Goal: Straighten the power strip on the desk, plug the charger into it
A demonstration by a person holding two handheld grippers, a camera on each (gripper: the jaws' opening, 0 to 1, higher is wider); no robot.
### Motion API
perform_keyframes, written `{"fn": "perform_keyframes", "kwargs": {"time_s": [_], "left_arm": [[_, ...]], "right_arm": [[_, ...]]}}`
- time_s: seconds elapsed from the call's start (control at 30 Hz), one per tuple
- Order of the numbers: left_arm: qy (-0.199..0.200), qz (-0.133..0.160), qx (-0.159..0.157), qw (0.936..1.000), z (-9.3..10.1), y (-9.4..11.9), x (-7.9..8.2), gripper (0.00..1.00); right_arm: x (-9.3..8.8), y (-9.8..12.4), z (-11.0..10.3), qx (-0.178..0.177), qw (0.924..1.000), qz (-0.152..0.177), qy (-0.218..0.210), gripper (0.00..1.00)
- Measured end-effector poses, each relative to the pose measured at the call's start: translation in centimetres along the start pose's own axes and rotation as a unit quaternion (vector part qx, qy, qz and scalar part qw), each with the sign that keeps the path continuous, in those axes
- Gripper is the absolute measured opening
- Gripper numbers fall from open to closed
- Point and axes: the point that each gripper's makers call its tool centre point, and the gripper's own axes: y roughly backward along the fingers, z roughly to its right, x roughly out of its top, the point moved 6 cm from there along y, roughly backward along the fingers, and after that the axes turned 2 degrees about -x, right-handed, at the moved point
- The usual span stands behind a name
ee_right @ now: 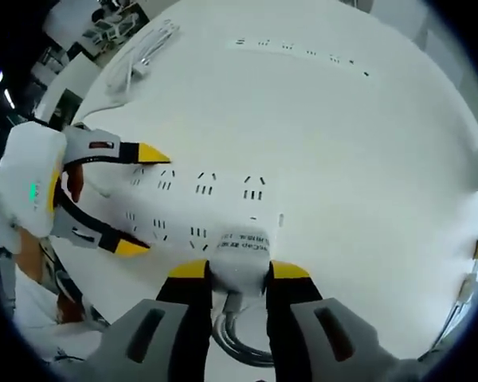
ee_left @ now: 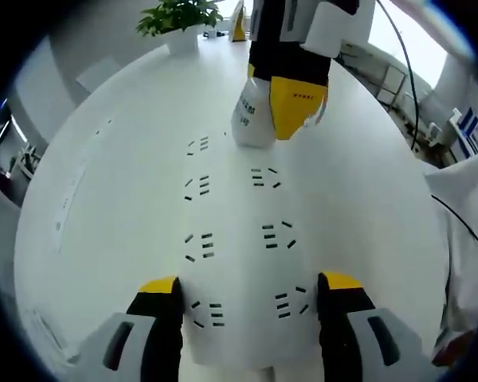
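White power strip (ee_left: 239, 239) sits braced between the left gripper's (ee_left: 249, 296) wide-open jaws at lower frame; the right gripper (ee_right: 230, 270) pinches the charger (ee_right: 240, 253) over its sockets, ready to plug.

Power strip (ee_left: 239, 263) on desk (ee_left: 119, 183), potted plant (ee_left: 179, 20) seemingly beyond.

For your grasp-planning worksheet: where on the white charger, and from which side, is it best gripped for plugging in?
Grip the charger across its flat sides, from the cable end, as the right gripper does. That probably leaves the plug face free toward the power strip.
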Motion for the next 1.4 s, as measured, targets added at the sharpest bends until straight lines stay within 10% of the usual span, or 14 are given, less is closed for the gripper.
{"fn": "perform_keyframes", "kwargs": {"time_s": [1.4], "left_arm": [[0.012, 0.007, 0.004, 0.9999, 0.1, 0.0, 0.3, 0.70]], "right_arm": [[1.9, -1.4, 0.6, -0.017, 0.9998, 0.010, 0.005, 0.26]]}}
